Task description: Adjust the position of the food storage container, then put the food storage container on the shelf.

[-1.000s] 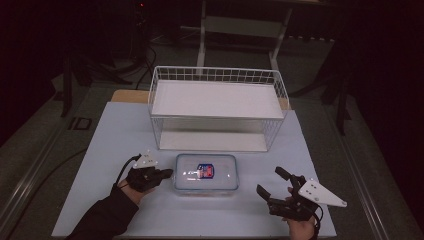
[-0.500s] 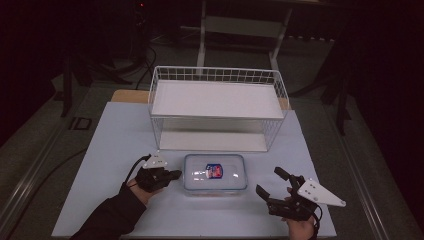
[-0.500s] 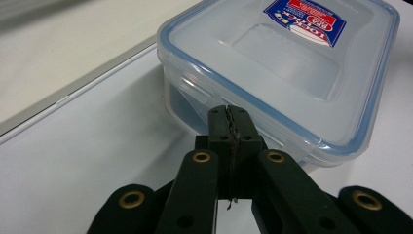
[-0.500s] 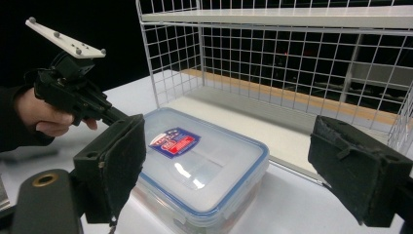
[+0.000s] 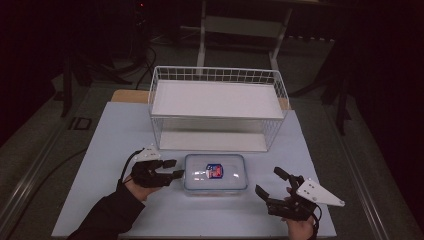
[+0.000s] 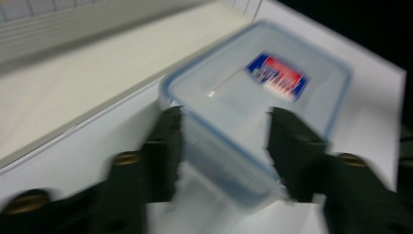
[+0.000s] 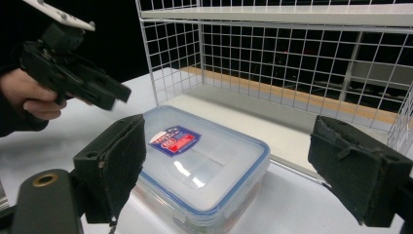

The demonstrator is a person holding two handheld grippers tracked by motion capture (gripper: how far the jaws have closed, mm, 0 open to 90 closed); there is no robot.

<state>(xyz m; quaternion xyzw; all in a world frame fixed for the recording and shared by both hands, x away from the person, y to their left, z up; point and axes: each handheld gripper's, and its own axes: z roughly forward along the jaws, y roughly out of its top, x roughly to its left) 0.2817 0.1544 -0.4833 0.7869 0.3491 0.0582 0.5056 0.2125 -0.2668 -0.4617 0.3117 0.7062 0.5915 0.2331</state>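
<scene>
We identify the setting as a lab or recording station, not a home. A white bench (image 5: 115, 145) stands lit in an otherwise dark room. Behind it we see the legs of a metal frame stand (image 5: 202, 37) and dark cables (image 5: 145, 65) trailing across a grey floor (image 5: 35, 150). On the bench we see a staged arrangement: one white wire rack (image 5: 217, 107) and one clear lidded container (image 5: 215, 172), and no household clutter. We see cabled, camera-bearing handheld tools at the bench's near edge, which suggests instrumented data capture.
</scene>
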